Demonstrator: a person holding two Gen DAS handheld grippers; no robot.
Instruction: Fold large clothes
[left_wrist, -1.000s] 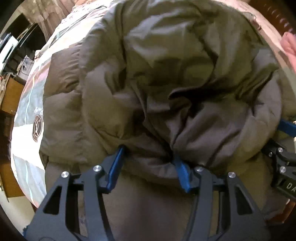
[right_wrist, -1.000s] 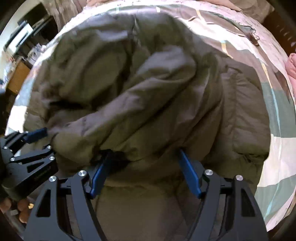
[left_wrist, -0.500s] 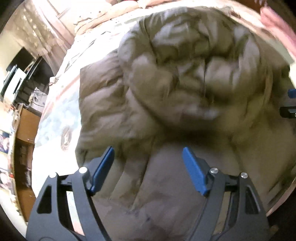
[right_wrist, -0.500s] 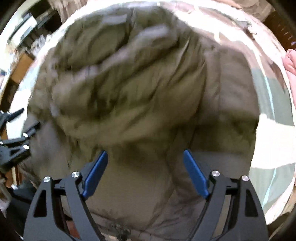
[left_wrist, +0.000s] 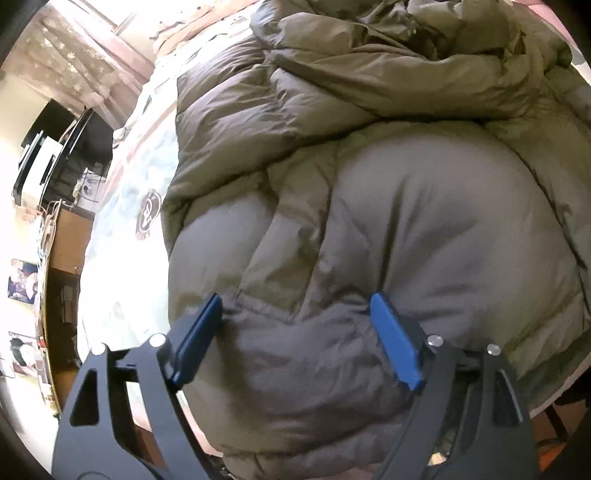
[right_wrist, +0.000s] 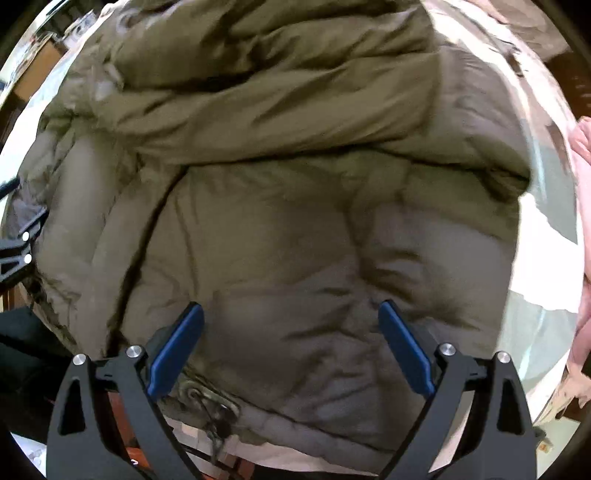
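Here, both hand-held grippers (left_wrist: 295, 325) (right_wrist: 291, 332) gape above puffy jacket (left_wrist: 406, 206), drawcord (right_wrist: 212, 410) perhaps, right view only.

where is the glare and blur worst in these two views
Left wrist view: sunlight blows out the bedsheet and curtain at left, while the puffer jacket stays sharp. Right wrist view: glare whitens the sheet at right, the jacket's upper folds are slightly smeared, and fisheye bending darkens the corners.
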